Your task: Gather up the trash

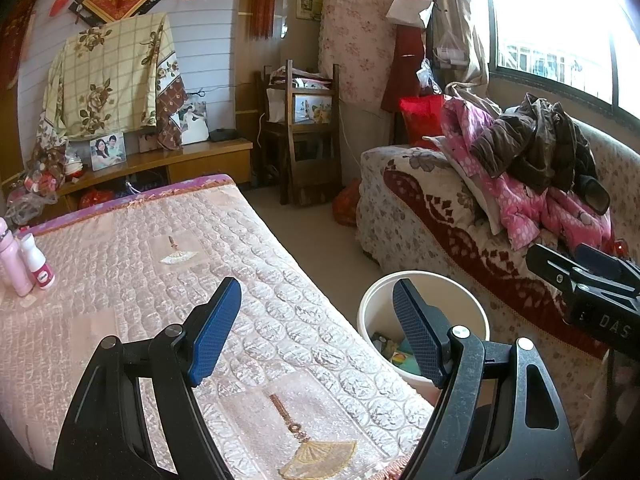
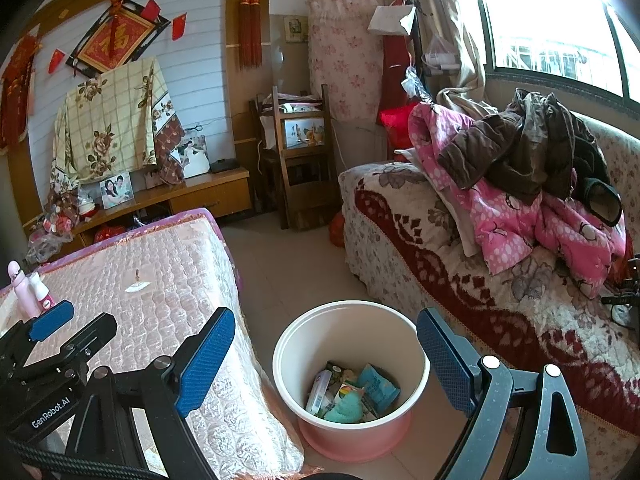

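The trash (image 2: 352, 394), wrappers and packets, lies in the bottom of the bin (image 2: 416, 364), which stands on the floor (image 2: 304, 264) between the tabletop (image 2: 168, 280) and the sofa (image 2: 440, 256). The right hand-held gripper (image 2: 326, 360) hangs above the bin, jaws wide and holding nothing. The left hand-held gripper (image 1: 318, 330) is also wide and bare, over the tabletop's edge. Two bottles (image 1: 24, 260) stand at the far left
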{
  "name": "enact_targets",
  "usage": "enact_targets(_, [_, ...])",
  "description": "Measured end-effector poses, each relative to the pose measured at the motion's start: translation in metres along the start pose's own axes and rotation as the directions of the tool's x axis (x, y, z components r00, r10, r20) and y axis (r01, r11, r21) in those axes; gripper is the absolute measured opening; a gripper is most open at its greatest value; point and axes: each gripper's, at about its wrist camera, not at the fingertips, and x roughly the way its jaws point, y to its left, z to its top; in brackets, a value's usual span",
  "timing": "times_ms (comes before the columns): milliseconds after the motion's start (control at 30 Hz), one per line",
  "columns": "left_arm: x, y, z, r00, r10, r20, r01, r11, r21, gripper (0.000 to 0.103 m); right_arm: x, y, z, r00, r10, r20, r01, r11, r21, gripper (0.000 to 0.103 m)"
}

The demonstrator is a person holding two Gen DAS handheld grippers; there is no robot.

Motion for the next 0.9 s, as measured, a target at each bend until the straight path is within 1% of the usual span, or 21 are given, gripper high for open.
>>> enact_targets(200, [0.0003, 0.0001, -0.0030, 1.000, -0.005, -0.003, 0.005, 1.000, 0.010, 0.078, 0.0000, 0.0000, -0.0007, 1.000, 0.001, 0.000, -0.001, 1.000, 0.004, 0.091])
enact_targets(500, [0.0001, -0.0025, 0.0009, 1.000, -0.013, -0.002, 0.013, 1.000, 0.021, 0.078, 0.0000, 0.0001, 0.0002, 1.000, -0.002, -0.001, 0.002, 1.000, 0.003, 0.091])
enact_targets(900, [0.0007, -0.0010, 0.0009, 1.000, -0.012, -0.011, 0.013, 1.000, 0.012, 0.078, 0.0061, 0.0042, -0.0016, 1.000, -0.001, -0.019, 0.001, 1.000, -0.009, 0.091])
